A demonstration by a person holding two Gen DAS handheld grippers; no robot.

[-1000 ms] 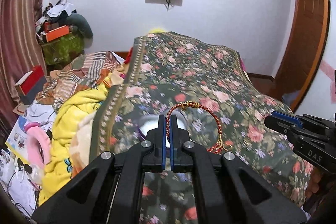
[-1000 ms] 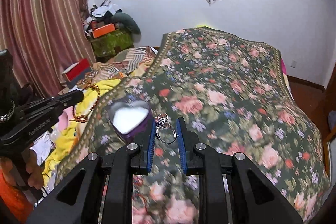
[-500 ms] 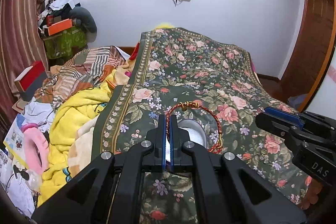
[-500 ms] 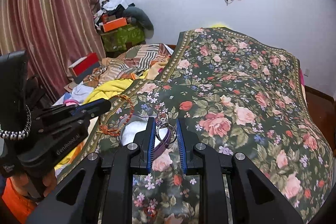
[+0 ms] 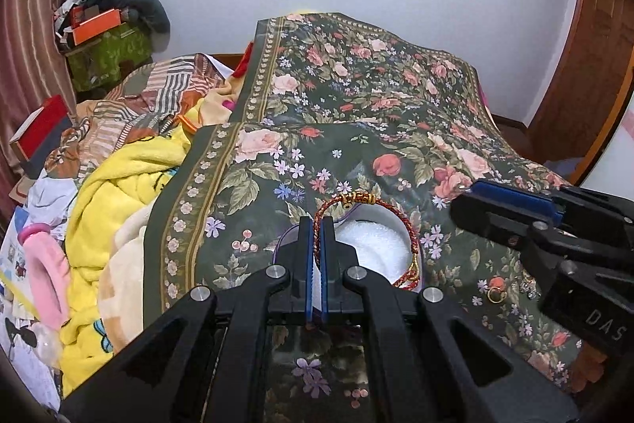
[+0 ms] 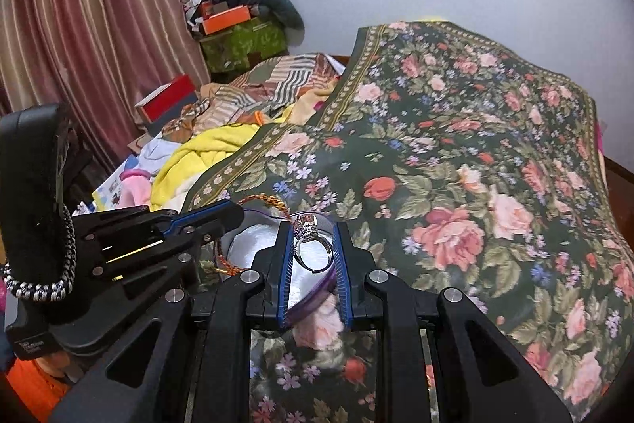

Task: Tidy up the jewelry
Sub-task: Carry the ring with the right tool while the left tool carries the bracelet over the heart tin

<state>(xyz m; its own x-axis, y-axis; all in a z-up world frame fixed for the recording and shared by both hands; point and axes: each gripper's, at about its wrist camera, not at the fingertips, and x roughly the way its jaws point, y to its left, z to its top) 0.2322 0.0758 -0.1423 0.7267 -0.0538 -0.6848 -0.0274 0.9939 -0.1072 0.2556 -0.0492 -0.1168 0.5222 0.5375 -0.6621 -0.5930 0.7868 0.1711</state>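
Observation:
My left gripper (image 5: 316, 224) is shut on a red and gold cord bracelet (image 5: 400, 215), which hangs over a purple-rimmed box with white padding (image 5: 376, 242) on the floral bedspread. My right gripper (image 6: 313, 232) is shut on a silver ring with a stone cluster (image 6: 311, 244) and holds it just above the same box (image 6: 253, 248). The left gripper shows at the left of the right wrist view (image 6: 222, 213), with the bracelet (image 6: 263, 200) beside it. The right gripper shows at the right of the left wrist view (image 5: 471, 193).
Small gold and silver jewelry pieces (image 5: 495, 294) lie on the floral bedspread (image 5: 356, 86) under the right gripper. Yellow and striped blankets (image 5: 119, 177) pile to the left. A curtain (image 6: 79, 26), boxes (image 6: 237, 38) and a wooden door (image 5: 586, 66) stand around.
Both grippers have moved down and closer to the box with their jewelry still held. The bracelet and ring now hang right over the white padding.

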